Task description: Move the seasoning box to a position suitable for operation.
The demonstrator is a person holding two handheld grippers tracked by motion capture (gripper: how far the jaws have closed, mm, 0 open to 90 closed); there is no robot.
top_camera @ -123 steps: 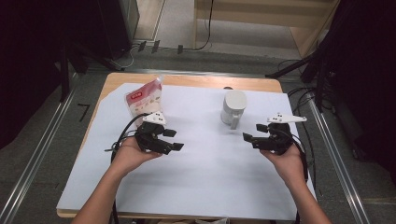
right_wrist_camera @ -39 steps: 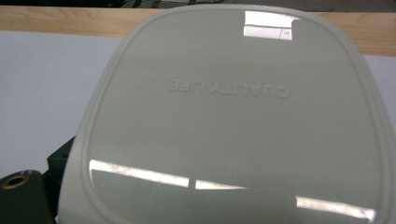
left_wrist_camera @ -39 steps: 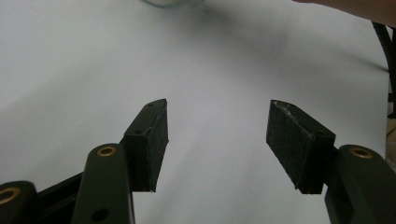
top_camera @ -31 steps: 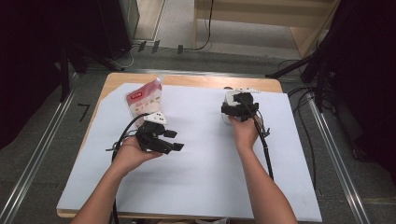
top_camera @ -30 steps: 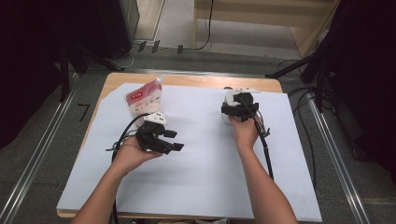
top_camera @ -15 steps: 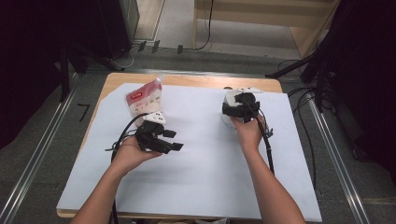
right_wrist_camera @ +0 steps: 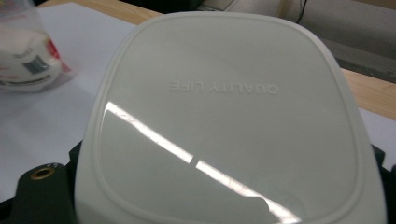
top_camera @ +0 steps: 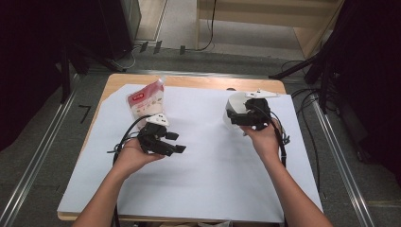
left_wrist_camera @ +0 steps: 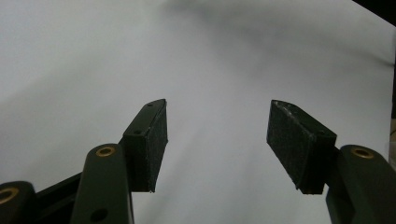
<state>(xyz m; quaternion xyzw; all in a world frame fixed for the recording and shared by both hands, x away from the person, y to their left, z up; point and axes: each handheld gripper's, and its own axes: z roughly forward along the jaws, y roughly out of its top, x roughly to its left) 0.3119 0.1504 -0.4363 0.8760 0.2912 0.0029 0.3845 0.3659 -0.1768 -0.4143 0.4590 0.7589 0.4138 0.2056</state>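
Right gripper [top_camera: 242, 118] fingers clamp a white lidded container [top_camera: 233, 106] at two o'clock on the surface [top_camera: 213, 179]; left gripper [top_camera: 171, 143] fingers gape empty.

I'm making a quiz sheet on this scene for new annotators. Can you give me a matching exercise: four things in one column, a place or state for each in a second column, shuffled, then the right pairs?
Things:
1. left gripper
2. right gripper
3. white container
4. snack bag

Places or states:
A. stands at the far left of the white sheet, touched by nothing
B. fingers spread apart over bare sheet, nothing between them
C. held between fingers, its lid embossed QUALITY LIFE
D. closed on a thing at the far right of the sheet

Pairs: 1-B, 2-D, 3-C, 4-A
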